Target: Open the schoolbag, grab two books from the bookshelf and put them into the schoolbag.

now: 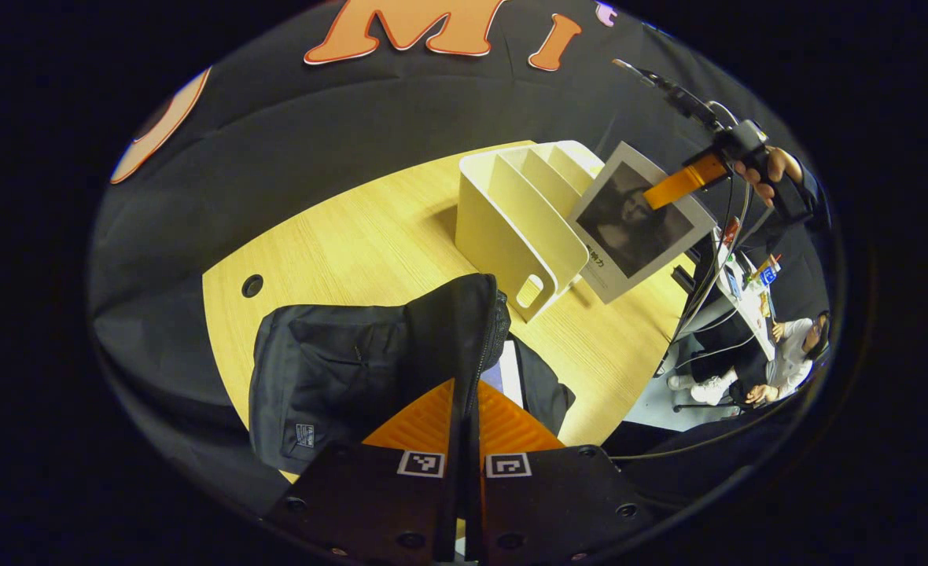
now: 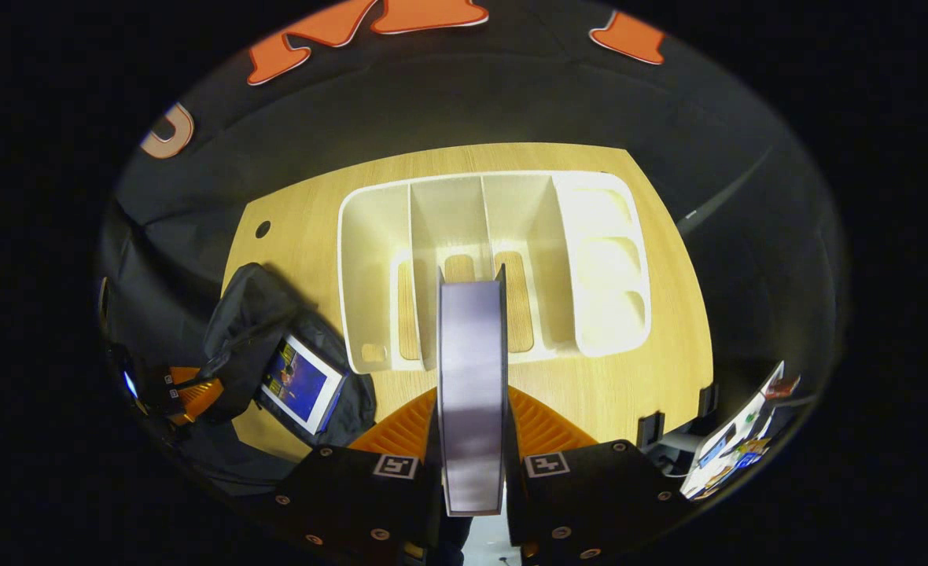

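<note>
Schoolbag point(image 1: 330, 369), soft and floppy at lower left of the left gripper view, is pinched at its flap by the closed left gripper point(image 1: 464, 424), while the right gripper point(image 2: 472, 440) clamps a stiff, light book point(image 2: 472, 377) above the bookshelf point(image 2: 370, 259).

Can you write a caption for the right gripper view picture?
Right gripper lifts a book over the white bookshelf.
</note>
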`<state>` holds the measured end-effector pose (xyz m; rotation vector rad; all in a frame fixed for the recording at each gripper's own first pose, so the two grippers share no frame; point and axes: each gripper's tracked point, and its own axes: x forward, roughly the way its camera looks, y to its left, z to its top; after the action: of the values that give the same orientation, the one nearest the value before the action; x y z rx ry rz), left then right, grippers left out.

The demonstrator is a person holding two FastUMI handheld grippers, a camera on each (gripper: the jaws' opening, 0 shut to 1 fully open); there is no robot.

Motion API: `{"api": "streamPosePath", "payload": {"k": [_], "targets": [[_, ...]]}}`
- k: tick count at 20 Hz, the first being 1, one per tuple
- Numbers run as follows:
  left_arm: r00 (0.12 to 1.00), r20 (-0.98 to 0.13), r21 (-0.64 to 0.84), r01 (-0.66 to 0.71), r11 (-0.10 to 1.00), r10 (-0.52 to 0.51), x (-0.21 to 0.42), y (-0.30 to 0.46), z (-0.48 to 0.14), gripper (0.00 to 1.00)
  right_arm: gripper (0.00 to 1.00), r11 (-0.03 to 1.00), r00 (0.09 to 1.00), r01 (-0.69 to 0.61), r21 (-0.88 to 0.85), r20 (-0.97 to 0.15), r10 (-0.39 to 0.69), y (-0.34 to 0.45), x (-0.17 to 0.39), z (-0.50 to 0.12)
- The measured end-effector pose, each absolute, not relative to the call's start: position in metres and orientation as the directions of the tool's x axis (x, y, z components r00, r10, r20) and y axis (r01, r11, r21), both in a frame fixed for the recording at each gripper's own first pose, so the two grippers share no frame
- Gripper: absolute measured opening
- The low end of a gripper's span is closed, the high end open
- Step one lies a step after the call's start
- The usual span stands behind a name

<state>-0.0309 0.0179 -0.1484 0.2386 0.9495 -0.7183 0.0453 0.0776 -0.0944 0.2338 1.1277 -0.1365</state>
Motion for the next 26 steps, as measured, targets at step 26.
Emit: {"api": "streamPosePath", "payload": {"k": [26], "targets": [[0.379,-0.799,-0.142,0.635,0.759,-0.466,-0.02,0.019,-0.133,0.05,0.32,0.56,0.712,0.301,0.772,-0.572,0.406,0.199,-0.05,-0.123]]}}
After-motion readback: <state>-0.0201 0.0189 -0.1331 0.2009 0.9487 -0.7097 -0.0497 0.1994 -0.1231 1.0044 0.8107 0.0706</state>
